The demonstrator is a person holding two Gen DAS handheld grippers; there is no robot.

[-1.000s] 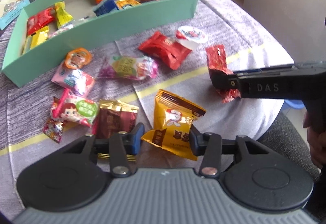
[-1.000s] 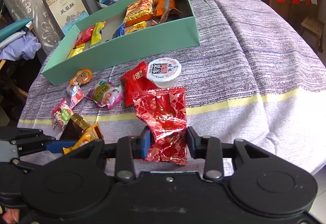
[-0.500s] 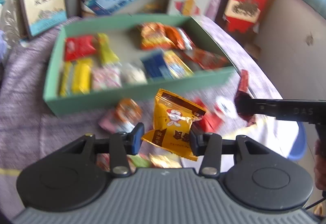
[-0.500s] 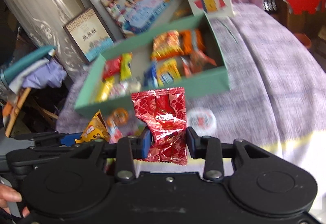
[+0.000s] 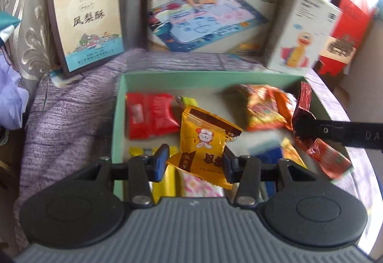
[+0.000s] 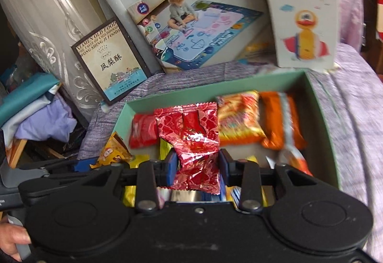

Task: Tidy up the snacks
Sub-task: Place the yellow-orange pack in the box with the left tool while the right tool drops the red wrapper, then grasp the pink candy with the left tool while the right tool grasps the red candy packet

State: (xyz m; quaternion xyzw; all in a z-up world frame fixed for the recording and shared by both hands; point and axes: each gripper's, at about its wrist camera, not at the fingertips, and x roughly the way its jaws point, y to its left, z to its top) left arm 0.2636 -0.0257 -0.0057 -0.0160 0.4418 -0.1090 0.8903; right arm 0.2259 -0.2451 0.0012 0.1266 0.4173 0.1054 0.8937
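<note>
My left gripper [image 5: 195,163] is shut on a yellow snack packet [image 5: 203,143] with a cartoon figure, held above the green box [image 5: 117,119]. In the right wrist view my right gripper [image 6: 198,168] is shut on a shiny red foil packet [image 6: 194,141], also over the green box [image 6: 323,124]. The box holds a red packet [image 5: 150,118], orange packets [image 5: 263,109], yellow bars and a blue packet. From the left wrist view, the right gripper's finger [image 5: 335,131] reaches in from the right with the red foil packet [image 5: 304,105]. The yellow packet [image 6: 112,153] shows at the left of the right wrist view.
Behind the box stand a framed pastry box [image 5: 88,23], a play-mat box [image 5: 205,11] and a white duck carton [image 5: 301,33]. A purple striped cloth [image 5: 67,114] covers the table. A person's hand [image 6: 12,239] grips the left handle. Cloths pile at the far left.
Both grippers rose from the loose snacks on the cloth and travelled to above the green box, each still holding its packet. The box now fills the middle of both views.
</note>
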